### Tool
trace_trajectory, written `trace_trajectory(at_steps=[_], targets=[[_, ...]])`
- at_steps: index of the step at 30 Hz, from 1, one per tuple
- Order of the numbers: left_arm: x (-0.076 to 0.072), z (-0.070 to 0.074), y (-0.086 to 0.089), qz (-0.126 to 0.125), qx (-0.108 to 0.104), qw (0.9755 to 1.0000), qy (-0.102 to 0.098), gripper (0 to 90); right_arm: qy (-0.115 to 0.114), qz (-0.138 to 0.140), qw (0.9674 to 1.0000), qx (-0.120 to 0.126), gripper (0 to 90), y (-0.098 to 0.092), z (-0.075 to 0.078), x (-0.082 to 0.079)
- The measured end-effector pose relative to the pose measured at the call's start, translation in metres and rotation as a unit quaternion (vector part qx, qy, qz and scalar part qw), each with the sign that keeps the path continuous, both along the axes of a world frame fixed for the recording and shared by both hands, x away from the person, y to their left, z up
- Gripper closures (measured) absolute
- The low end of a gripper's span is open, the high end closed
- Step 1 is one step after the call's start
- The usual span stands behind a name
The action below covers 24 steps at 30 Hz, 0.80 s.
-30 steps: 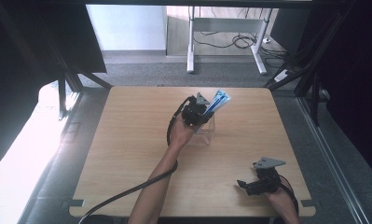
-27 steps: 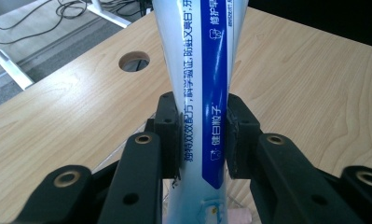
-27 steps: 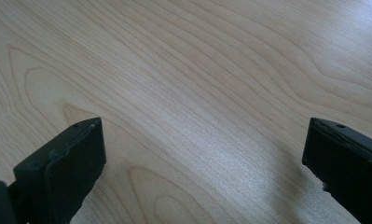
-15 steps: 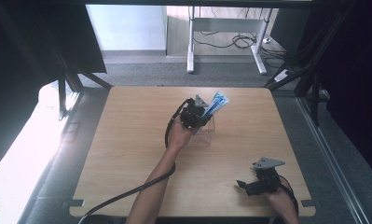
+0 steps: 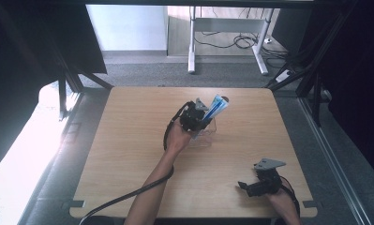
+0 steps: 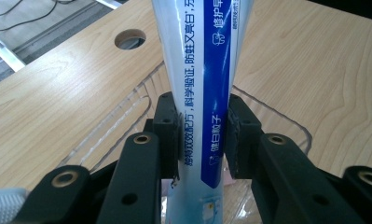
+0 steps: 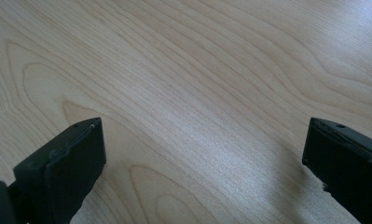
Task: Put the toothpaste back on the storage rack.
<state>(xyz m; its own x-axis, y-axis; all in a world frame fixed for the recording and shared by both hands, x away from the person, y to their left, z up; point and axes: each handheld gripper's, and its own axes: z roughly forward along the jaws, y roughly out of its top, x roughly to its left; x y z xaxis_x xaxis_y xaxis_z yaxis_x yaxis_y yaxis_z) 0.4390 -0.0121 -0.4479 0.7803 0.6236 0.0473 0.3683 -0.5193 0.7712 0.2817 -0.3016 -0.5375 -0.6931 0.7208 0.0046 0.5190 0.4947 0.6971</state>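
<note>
A blue-and-white toothpaste tube [image 5: 218,106] [image 6: 204,70] stands tilted above a clear plastic box [image 5: 206,136] [image 6: 141,100] at the middle of the wooden table. My left gripper [image 5: 203,118] [image 6: 202,126] is shut on the tube, both pads pressing its sides. The tube's lower end reaches down into the box. My right gripper [image 5: 243,185] [image 7: 204,149] rests near the table's front right corner, its jaws open wide over bare wood.
A round hole [image 5: 224,99] [image 6: 130,38] is cut in the tabletop [image 5: 128,154] just behind the box. A white ribbed object [image 6: 4,203] shows at the lower left corner of the left gripper view. Metal desk legs [image 5: 191,42] stand on the floor beyond the table.
The left gripper and the tube have drifted slightly toward the person and the box. The right gripper has not moved.
</note>
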Motion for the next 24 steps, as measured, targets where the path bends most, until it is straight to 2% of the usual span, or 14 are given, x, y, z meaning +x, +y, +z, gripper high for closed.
trace_trajectory(at_steps=[7, 10, 19, 24], targets=[[-0.003, -0.001, 0.003, -0.002, 0.001, 1.0, 0.009, 69.6, 0.001, 0.003, 1.0, -0.001, 0.0, 0.001, 0.0, 0.0], [-0.004, -0.001, 0.004, -0.002, -0.002, 0.9998, 0.019, 69.3, 0.002, 0.003, 1.0, -0.001, 0.0, 0.001, -0.001, 0.0], [-0.009, -0.003, 0.004, -0.017, 0.023, 0.9992, 0.028, 67.5, 0.002, 0.004, 1.0, -0.002, 0.0, 0.002, -0.001, 0.0], [-0.011, -0.004, 0.005, -0.019, 0.021, 0.9992, 0.029, 67.0, 0.002, 0.003, 1.0, -0.004, 0.0, 0.003, -0.001, 0.0]])
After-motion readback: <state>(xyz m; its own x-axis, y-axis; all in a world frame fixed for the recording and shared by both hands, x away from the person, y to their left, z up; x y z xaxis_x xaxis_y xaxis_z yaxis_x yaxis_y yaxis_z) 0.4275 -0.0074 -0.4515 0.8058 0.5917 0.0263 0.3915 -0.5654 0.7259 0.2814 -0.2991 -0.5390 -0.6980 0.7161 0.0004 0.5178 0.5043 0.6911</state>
